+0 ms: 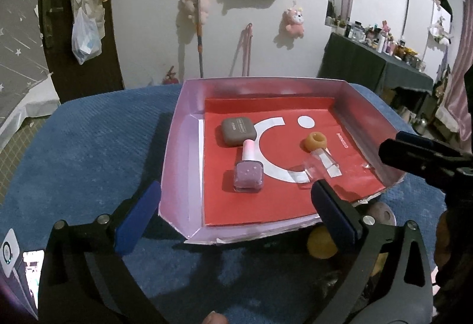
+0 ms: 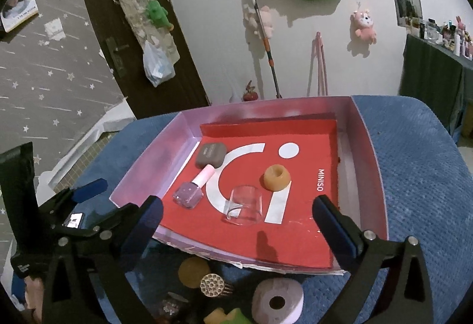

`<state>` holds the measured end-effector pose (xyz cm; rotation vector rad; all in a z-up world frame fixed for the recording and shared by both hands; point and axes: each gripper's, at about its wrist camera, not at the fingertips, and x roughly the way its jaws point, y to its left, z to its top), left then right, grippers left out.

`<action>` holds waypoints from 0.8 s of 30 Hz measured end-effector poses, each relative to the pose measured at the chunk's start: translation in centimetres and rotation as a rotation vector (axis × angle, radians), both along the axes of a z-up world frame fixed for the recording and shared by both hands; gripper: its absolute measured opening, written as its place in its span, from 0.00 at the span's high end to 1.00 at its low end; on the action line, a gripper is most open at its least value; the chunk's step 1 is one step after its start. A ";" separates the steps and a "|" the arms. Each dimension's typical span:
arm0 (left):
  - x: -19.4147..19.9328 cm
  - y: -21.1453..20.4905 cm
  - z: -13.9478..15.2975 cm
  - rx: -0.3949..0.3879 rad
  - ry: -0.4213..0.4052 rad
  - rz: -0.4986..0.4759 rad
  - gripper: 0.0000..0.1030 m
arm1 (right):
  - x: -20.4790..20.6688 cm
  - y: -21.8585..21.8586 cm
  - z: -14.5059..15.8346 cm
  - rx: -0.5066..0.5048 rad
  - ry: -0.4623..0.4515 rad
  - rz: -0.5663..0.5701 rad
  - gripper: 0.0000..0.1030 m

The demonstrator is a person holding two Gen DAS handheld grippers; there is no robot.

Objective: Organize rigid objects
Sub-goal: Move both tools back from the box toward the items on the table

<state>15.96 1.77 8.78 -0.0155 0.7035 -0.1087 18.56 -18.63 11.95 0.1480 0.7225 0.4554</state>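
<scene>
A pink tray (image 1: 180, 146) (image 2: 369, 161) with a red liner lies on a blue cloth. Inside it are a brown case (image 1: 238, 131) (image 2: 210, 155), a pink nail polish bottle (image 1: 247, 173) (image 2: 192, 189) lying flat, an orange ring (image 1: 315, 141) (image 2: 276, 177) and a clear glass (image 1: 320, 165) (image 2: 244, 204) on its side. My left gripper (image 1: 235, 193) hovers open over the tray's near left corner, holding nothing. My right gripper (image 2: 238, 204) is open and empty over the near edge. Each one shows at the side of the other's view.
Loose items lie on the blue cloth (image 1: 88, 146) in front of the tray: a yellow disc (image 2: 193, 272), a honeycomb-ended cylinder (image 2: 211, 285), a pale pink roll (image 2: 278, 298) and a green-yellow piece (image 2: 227, 318). A dark table (image 1: 369, 63) full of bottles stands at the right wall.
</scene>
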 end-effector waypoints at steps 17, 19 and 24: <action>-2.9 -0.3 -0.5 -0.009 0.021 0.029 0.00 | -3.7 -0.9 -0.4 0.005 -0.070 -0.015 0.00; -3.3 -0.4 -0.9 -0.005 0.025 0.029 0.00 | -4.0 -1.0 -0.7 0.005 -0.067 -0.018 0.00; -3.9 -0.1 -1.6 -0.037 0.050 0.028 0.00 | -4.7 -1.1 -1.4 0.005 -0.057 -0.016 0.00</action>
